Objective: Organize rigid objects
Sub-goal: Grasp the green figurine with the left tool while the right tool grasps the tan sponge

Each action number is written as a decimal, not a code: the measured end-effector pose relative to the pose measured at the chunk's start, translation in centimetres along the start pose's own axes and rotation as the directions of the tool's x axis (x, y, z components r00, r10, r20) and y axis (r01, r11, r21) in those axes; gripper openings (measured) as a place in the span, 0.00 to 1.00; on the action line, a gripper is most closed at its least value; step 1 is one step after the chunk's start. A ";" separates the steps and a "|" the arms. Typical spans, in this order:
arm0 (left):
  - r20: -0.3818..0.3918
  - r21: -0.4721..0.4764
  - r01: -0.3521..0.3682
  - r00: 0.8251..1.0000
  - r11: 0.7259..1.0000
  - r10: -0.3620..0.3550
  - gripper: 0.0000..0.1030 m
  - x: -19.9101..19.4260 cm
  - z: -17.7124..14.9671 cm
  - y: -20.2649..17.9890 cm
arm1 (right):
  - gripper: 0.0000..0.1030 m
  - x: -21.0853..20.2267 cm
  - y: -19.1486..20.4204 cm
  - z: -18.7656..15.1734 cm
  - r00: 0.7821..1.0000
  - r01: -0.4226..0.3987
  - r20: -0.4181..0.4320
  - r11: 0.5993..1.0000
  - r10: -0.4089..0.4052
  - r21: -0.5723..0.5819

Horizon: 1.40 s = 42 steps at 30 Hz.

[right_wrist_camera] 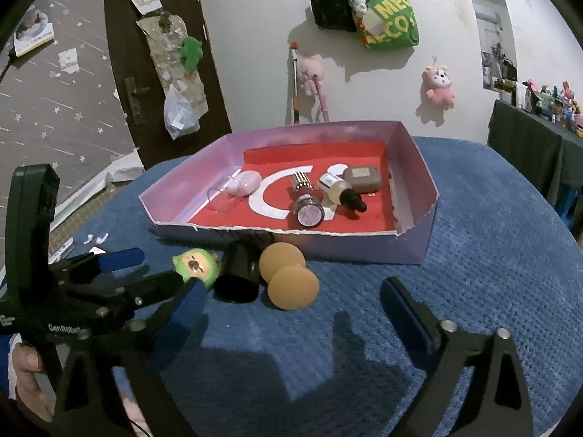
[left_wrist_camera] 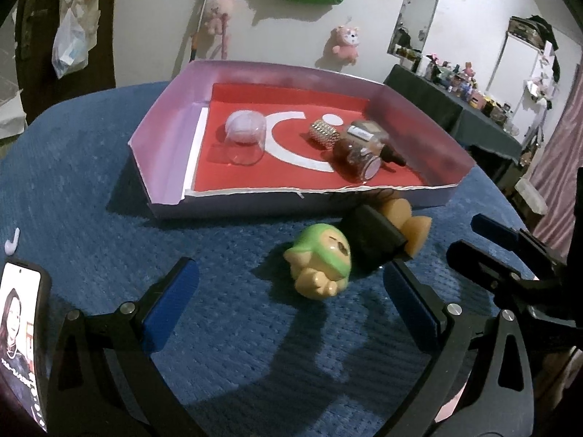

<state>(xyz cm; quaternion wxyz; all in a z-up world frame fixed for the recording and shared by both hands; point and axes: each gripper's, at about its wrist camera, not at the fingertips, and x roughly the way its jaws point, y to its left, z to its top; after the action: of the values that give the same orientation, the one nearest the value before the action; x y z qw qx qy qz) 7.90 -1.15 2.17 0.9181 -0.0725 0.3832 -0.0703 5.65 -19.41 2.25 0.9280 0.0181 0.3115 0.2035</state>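
A blue textured table cover (right_wrist_camera: 455,255) carries a purple tray (right_wrist_camera: 364,247) at the far side, a toy figure (left_wrist_camera: 349,251) lying near it, and a phone (left_wrist_camera: 22,327) at left.

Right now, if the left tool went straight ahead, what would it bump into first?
Probably the green-headed toy figure lying on the blue cloth, just ahead between the left tool's open blue pads. The purple tray sits beyond it.

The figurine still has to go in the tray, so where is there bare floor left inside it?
Inside the tray, free red floor lies along the near torn edge and between the clear cup and the glitter jar. The right half, around the dropper bottle and brown case, is crowded.
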 end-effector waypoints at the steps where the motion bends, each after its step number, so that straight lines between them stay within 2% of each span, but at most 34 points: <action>1: -0.001 0.000 -0.003 1.000 1.000 0.003 1.00 0.1 0.0 0.0 | 0.86 0.2 -0.1 0.0 1.000 0.006 -0.006 1.000 -0.006 0.001; 3: -0.005 0.002 -0.007 1.000 1.000 0.007 1.00 0.4 -0.1 0.0 | 0.85 0.5 -0.4 -0.1 1.000 0.013 -0.019 1.000 -0.013 0.007; 6: -0.011 0.001 -0.006 1.000 1.000 0.006 1.00 0.7 -0.1 0.1 | 0.77 1.1 -0.7 -0.1 0.999 0.016 -0.044 1.000 -0.016 0.011; 13: -0.027 0.002 -0.007 1.000 1.000 0.007 0.99 1.4 -0.2 0.1 | 0.74 2.3 -0.7 -0.2 0.997 0.023 -0.080 1.000 -0.023 -0.001; 17: -0.033 0.002 -0.013 0.999 1.000 0.013 0.95 1.7 -0.1 0.2 | 0.73 2.9 -0.7 0.1 0.995 0.028 -0.097 1.000 -0.028 -0.006; 18: -0.034 0.003 -0.017 0.999 1.000 0.017 0.91 1.8 -0.1 0.1 | 0.73 3.0 -0.7 0.1 0.995 0.028 -0.100 1.000 -0.029 -0.007; 20: -0.041 0.003 -0.015 0.999 1.000 0.015 0.88 2.0 -0.1 0.1 | 0.70 3.3 -0.6 0.2 0.994 0.028 -0.109 1.000 -0.029 -0.011; 28: -0.040 0.029 -0.006 0.999 1.000 0.007 0.87 2.4 0.0 -0.5 | 0.61 4.6 -0.2 0.5 0.990 0.017 -0.141 1.000 -0.019 -0.019; 30: -0.040 0.039 -0.006 0.999 0.999 0.008 0.78 2.6 0.1 -0.7 | 0.59 4.9 -0.1 0.5 0.989 0.012 -0.146 1.000 -0.015 -0.019; 32: -0.039 0.049 -0.010 0.999 0.999 0.012 0.77 2.8 0.2 -0.9 | 0.52 5.2 -0.1 0.5 0.989 0.009 -0.151 1.000 -0.011 -0.018; 33: -0.037 0.051 -0.008 0.999 0.999 0.010 0.69 2.7 0.2 -1.0 | 0.50 5.2 -0.1 0.5 0.989 0.008 -0.151 1.000 -0.011 -0.017; 37: -0.036 0.056 0.046 0.998 0.997 -0.044 0.51 2.7 0.2 -1.2 | 0.39 5.2 -0.1 0.6 0.988 -0.012 -0.152 1.000 0.011 -0.008; 39: -0.041 0.059 0.074 0.997 0.996 -0.072 0.40 2.7 0.2 -1.3 | 0.39 5.2 -0.1 0.5 0.988 -0.011 -0.151 1.000 0.009 -0.012; 42: -0.039 0.075 0.074 0.997 0.994 -0.071 0.38 2.7 0.1 -1.7 | 0.39 5.0 -0.3 0.4 0.989 -0.015 -0.148 1.000 0.014 -0.005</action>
<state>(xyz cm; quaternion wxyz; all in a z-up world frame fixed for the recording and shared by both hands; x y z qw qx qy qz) 9.71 -3.33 0.68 0.9100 -0.0501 0.3940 -0.1193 9.59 -17.70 -0.28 0.9010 0.0025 0.3786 0.2119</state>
